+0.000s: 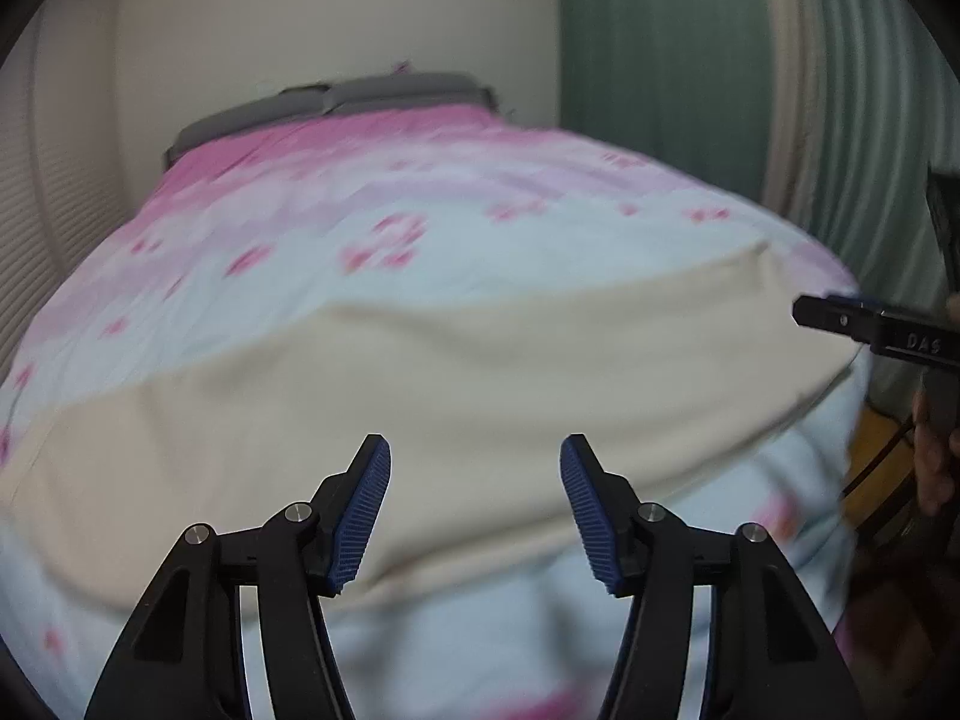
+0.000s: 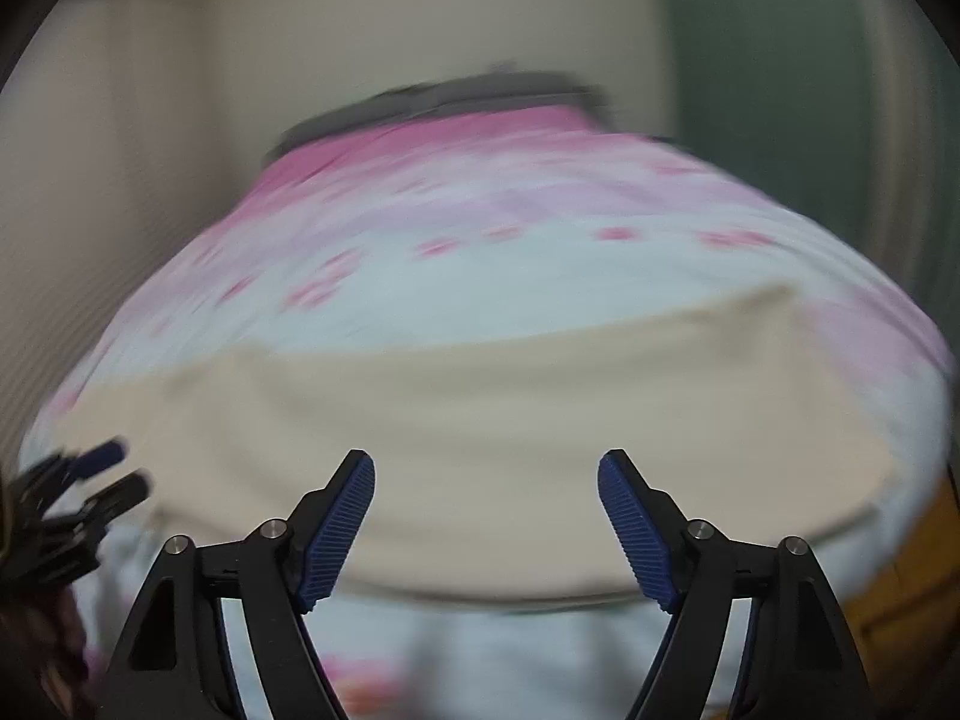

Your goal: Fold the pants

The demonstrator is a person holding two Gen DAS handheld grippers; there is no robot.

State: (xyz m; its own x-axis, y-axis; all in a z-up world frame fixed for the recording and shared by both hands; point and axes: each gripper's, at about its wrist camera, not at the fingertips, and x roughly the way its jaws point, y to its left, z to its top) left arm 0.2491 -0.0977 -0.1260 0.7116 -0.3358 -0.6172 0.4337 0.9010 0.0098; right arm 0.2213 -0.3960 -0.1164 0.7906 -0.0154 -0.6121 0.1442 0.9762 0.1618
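My left tool (image 1: 474,510) and right tool (image 2: 486,525) both hang wide open, holding nothing, above the beige pants (image 1: 420,384) spread flat on the bed (image 1: 480,222).

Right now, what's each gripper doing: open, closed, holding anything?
Left gripper: open, holding nothing, above the beige pants.
Right gripper: open, holding nothing.

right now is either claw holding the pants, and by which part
Nothing is held. The left claw and right claw are both open, apart from the beige pants lying spread on the bed cover.
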